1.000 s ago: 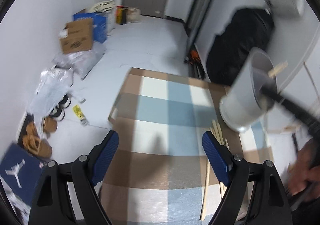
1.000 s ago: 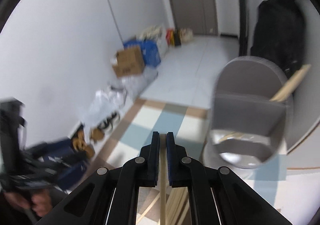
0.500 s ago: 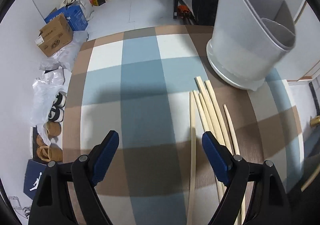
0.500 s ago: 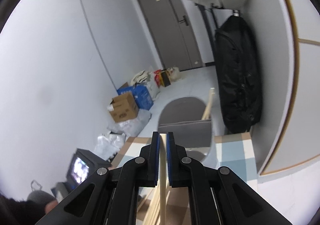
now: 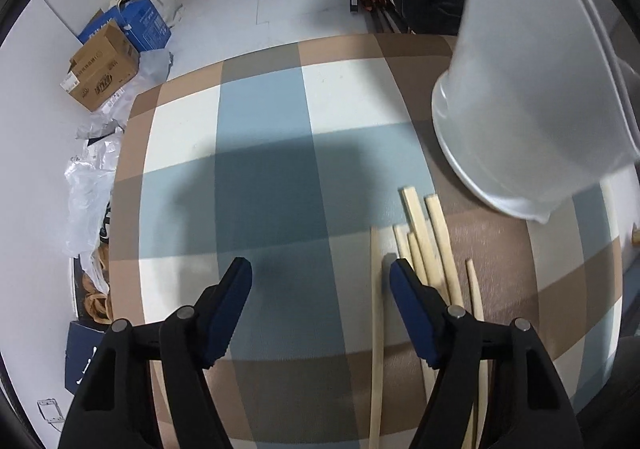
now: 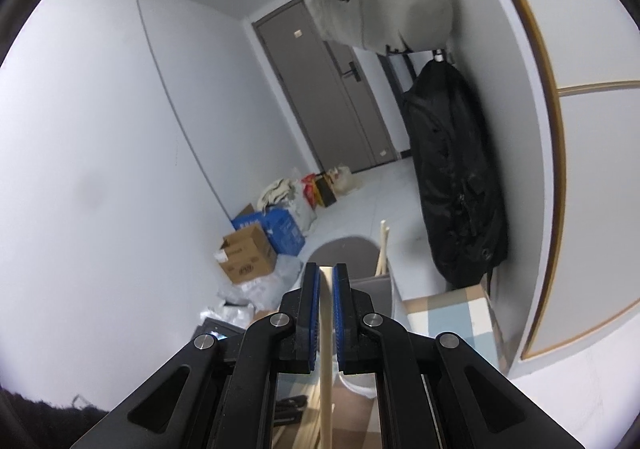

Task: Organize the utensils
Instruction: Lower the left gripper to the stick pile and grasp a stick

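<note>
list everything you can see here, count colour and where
chopsticks: at least six, pale wood, loose on the mat by the holder
held chopstick: one, pale wood, between the right pads
utensil holder: one, grey-white, standing on the mat, one stick already in it
checked mat: one, blue, brown and white, on the table
cardboard box: one, brown, on the floor by the wall
blue box: one, behind the cardboard box
black bag: one, hanging by the door
left hand-held gripper: black with blue pads, jaws closing, nothing between them
right hand-held gripper: black with blue pads, clamped on the held chopstick
</note>
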